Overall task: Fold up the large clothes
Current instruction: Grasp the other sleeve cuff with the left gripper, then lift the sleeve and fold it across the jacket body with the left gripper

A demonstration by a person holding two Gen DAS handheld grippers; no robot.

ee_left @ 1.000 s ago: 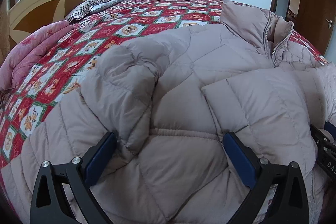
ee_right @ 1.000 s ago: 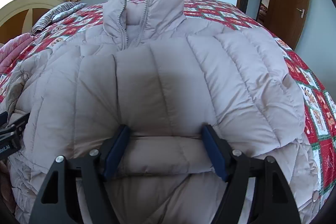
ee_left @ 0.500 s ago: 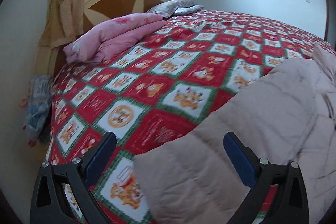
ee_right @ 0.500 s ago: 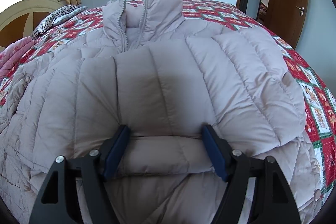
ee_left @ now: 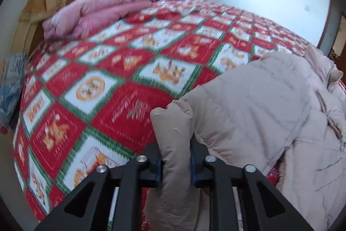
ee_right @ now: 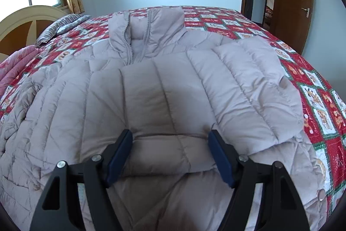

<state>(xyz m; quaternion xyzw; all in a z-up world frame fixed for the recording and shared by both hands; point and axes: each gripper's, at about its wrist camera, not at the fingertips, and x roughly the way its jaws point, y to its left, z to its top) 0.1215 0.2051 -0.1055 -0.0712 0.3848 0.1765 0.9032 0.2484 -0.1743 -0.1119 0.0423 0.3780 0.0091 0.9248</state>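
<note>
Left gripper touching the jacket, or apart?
Touching. Left wrist view: left gripper has both pads pressed against a pinched fold of the jacket.

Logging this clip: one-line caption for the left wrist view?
Left gripper shut on a puffer jacket sleeve, above the red patterned quilt.

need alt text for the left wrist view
The left tongs are shut on a puffy edge of a beige down jacket, which lies on a bed with a red patterned quilt. A folded pink blanket sits by the headboard.
</note>
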